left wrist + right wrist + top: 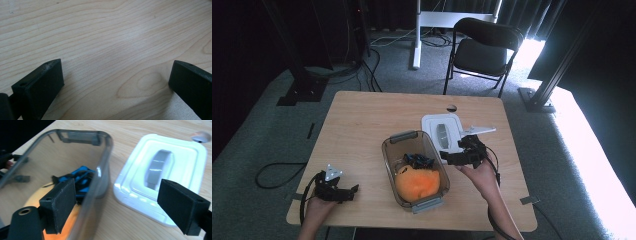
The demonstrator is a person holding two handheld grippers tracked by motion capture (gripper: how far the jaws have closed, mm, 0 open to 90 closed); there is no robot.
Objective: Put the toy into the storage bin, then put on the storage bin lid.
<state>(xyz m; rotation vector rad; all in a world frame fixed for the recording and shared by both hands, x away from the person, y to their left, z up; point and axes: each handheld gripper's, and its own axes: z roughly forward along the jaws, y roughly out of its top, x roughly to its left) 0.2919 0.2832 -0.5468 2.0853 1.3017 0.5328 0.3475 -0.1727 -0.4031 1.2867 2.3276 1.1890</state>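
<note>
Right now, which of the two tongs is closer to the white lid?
The right. The right tongs hang open beside the white lid, over the edge of the clear box. The left tongs rest far across the table, near its front corner.

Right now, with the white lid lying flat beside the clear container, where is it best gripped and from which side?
Probably by the raised grey handle bar in the middle of the white lid, coming straight down from above. The lid lies flat on the table, so its thin rim gives little purchase, while the bar stands up. The right gripper has open jaws, nothing between them.
</note>
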